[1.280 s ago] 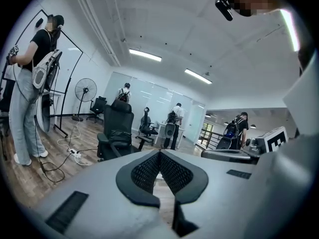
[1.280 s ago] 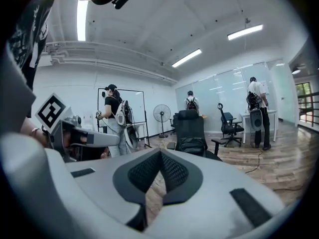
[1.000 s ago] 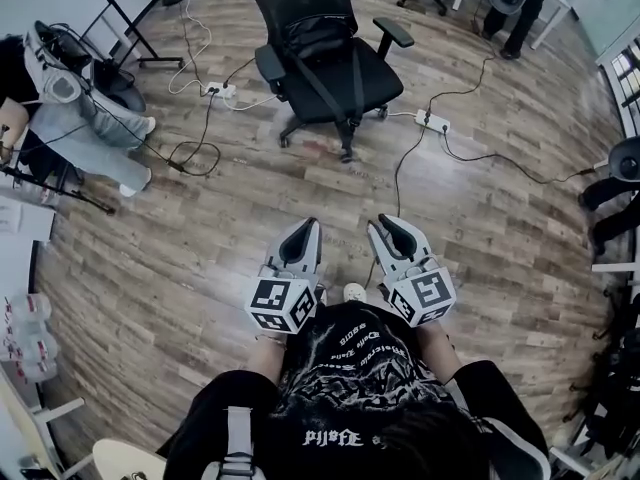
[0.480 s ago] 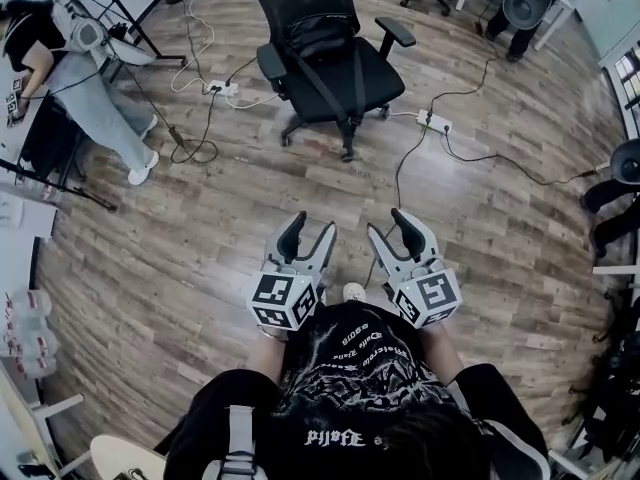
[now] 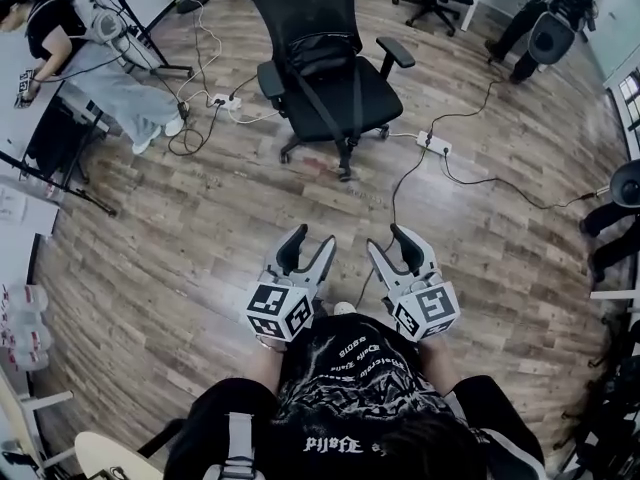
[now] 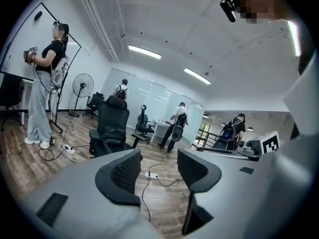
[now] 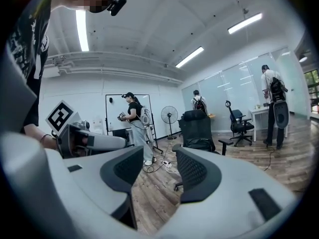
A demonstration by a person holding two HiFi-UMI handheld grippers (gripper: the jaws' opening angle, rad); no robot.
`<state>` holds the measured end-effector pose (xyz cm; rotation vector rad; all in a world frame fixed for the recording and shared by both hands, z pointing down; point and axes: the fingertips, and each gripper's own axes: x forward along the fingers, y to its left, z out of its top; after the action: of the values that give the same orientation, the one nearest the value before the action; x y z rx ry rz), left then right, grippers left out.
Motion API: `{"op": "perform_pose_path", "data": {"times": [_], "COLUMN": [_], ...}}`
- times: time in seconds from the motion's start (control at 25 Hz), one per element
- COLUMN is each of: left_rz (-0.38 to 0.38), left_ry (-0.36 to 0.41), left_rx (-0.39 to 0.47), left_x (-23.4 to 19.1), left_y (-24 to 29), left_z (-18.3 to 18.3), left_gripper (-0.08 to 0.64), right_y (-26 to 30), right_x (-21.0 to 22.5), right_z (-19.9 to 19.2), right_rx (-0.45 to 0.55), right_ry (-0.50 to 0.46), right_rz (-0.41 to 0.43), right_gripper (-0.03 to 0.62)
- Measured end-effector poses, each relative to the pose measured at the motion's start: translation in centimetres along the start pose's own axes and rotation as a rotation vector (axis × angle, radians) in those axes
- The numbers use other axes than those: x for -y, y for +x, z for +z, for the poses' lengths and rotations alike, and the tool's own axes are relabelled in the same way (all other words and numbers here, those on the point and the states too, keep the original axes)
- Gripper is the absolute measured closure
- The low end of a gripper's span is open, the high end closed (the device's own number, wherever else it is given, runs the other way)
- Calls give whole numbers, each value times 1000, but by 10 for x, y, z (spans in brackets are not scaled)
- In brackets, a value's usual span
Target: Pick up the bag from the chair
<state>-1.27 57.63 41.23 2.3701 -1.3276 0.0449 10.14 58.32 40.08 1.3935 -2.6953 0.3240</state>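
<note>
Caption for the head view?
Left gripper and right gripper, both open and empty, point toward the office chair holding a dark bag.

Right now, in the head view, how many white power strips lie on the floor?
2. One power strip lies left of the black chair; a second power strip lies right of it. Others may be hidden under furniture.

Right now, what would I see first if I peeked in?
The big black office chair stands at the top middle of the head view, a dark bag on its seat. Below it, the grey left gripper and right gripper point toward it, jaws apart and empty.
</note>
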Motion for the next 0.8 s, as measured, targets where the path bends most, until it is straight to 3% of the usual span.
{"op": "perform_pose_path", "data": {"times": [0.32,0.64,0.8], "left_rz": [16,-8,-38], "left_ry": [13,44,64], "left_rx": [-27,-33,-38], "left_x": [-14,-96,-145], "left_y": [26,95,138], "left_z": [-4,36,73], "left_gripper": [321,322,321], "right_y": [25,129,197], "right_x": [19,43,58], "right_z": [-3,13,26], "right_rx": [-3,-12,-18], "right_ry": [13,-2,20], "right_rz": [4,-40,-71], "right_gripper": [368,370,370]}}
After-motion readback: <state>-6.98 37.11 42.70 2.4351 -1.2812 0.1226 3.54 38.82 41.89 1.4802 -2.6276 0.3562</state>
